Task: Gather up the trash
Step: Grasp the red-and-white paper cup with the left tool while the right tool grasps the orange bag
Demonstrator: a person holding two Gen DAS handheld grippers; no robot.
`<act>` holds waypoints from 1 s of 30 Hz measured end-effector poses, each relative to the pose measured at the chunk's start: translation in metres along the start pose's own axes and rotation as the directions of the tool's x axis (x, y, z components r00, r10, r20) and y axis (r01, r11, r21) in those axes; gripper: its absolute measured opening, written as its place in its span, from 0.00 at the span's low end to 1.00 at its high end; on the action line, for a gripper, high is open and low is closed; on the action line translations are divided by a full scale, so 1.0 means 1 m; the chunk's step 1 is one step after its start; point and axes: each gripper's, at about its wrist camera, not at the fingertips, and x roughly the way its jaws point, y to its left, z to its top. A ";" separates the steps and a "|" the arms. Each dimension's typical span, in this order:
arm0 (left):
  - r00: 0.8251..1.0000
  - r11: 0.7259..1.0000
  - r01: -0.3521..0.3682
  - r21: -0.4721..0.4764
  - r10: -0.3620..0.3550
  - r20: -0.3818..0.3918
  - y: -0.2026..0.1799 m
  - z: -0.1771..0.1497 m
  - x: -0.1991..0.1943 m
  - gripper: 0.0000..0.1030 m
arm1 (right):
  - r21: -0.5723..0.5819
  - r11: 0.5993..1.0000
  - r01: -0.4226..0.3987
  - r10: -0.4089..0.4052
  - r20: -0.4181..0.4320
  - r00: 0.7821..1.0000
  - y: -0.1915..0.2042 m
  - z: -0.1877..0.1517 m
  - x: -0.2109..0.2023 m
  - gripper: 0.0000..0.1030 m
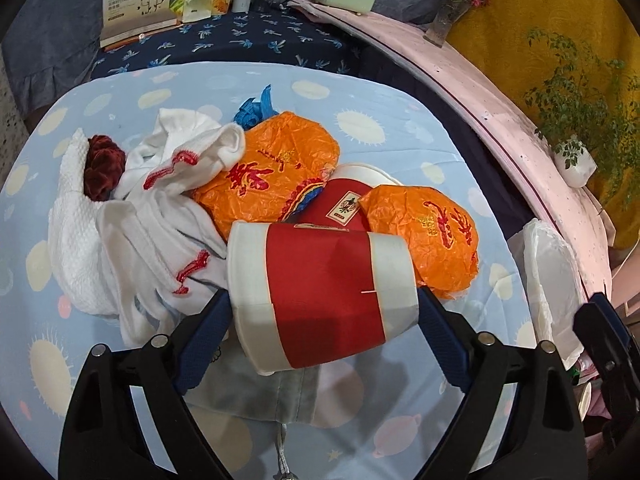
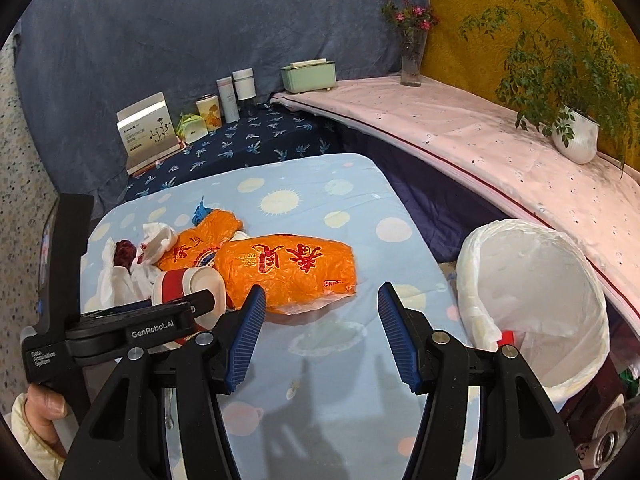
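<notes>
Your left gripper (image 1: 324,316) has its fingers clamped on the paper cup (image 1: 320,292) — keep it level toward the lined bin (image 2: 536,300) — while your right gripper (image 2: 322,332) hangs half-open, empty.

Two crumpled orange plastic wrappers (image 1: 280,168) (image 1: 424,236) and two red-and-white paper cups (image 1: 324,300) (image 1: 344,204) lie on the table. There is one white-lined bin (image 2: 532,304), one dark red wad (image 1: 103,168) and one blue scrap (image 1: 254,110).

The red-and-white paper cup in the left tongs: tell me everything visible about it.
The paper cup looks like thin card, white at both ends with a broad red band around its middle. It lies on its side, slightly tilted, clamped across its length between the blue pads of the left tongs, above the light blue cloth. An orange wrapper lies just behind it.
</notes>
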 end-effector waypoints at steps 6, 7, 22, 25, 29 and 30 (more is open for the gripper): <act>0.999 0.999 -0.022 0.029 0.021 0.039 -0.003 -0.001 -0.011 0.84 | 0.000 1.000 -0.008 0.008 -0.032 0.999 0.003 -0.004 0.018 0.55; 0.998 0.999 -0.033 0.032 0.031 0.054 -0.003 0.000 -0.015 0.84 | 0.004 1.000 -0.014 0.014 -0.041 0.999 0.003 -0.005 0.022 0.55; 0.986 0.996 -0.082 0.029 0.077 0.146 0.007 0.024 -0.048 0.84 | -0.067 0.996 -0.059 0.051 -0.119 0.992 0.027 -0.023 0.079 0.64; 0.986 0.996 -0.082 0.024 0.078 0.144 0.010 0.027 -0.046 0.84 | -0.082 0.994 -0.067 0.057 -0.120 0.991 0.033 -0.018 0.089 0.66; 0.987 0.996 -0.085 0.025 0.081 0.140 0.011 0.030 -0.039 0.84 | -0.091 0.991 -0.095 0.085 -0.109 0.990 0.041 -0.008 0.100 0.73; 0.987 0.996 -0.086 0.026 0.082 0.138 0.010 0.030 -0.037 0.84 | -0.098 0.991 -0.096 0.086 -0.111 0.990 0.044 -0.007 0.103 0.73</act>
